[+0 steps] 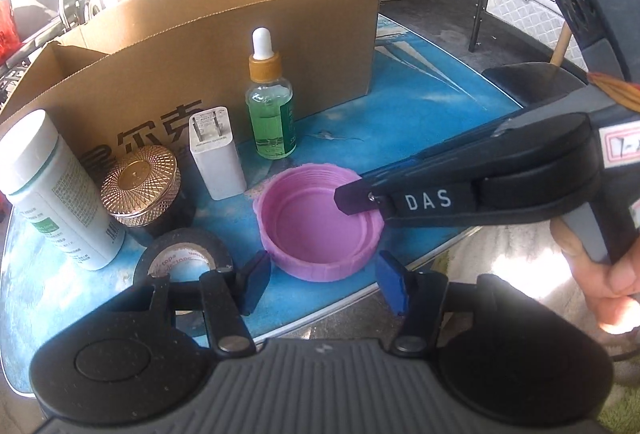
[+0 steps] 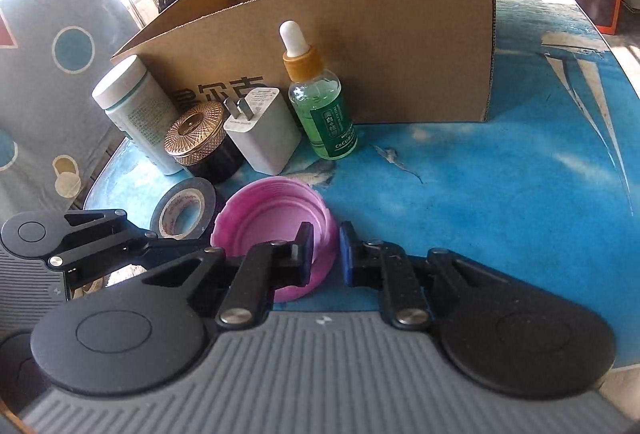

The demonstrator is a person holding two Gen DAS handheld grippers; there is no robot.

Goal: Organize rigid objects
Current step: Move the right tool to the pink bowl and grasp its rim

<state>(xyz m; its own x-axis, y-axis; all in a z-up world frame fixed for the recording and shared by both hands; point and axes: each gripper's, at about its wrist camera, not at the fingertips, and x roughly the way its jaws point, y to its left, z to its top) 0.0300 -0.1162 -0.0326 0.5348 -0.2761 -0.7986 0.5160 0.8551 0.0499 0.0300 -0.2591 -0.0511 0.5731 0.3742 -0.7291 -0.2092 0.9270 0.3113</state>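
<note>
One pink plastic lid (image 1: 318,220), round, ribbed on its outer wall and threaded inside, lies open side up on the glossy blue desk (image 2: 500,194), at the lower centre of both views. The right gripper (image 2: 325,252) is clenched on its rim: in the right wrist view one blue pad sits inside the wall and the other outside it. In the left wrist view that gripper reaches in from the right of the frame, its black tip over the lid's hollow. The left gripper (image 1: 322,280) stands released, its two blue-padded fingers (image 1: 256,284) just beside the lid's near edge on either side, not pressing it.

Left of the lid lies one roll of black tape (image 1: 182,254), flat, with a pale cardboard core. Behind stand four things in a row: one tall white cylindrical bottle (image 1: 56,194), one short dark jar with a gold, cross-hatched metal lid (image 1: 140,188), one white boxy charger (image 1: 216,154) with two flat prongs up, and one clear dropper bottle (image 1: 272,106) of green liquid with a gold collar and white rubber bulb. One open corrugated cardboard box (image 1: 248,34) fills the upper middle of the frame behind them.
</note>
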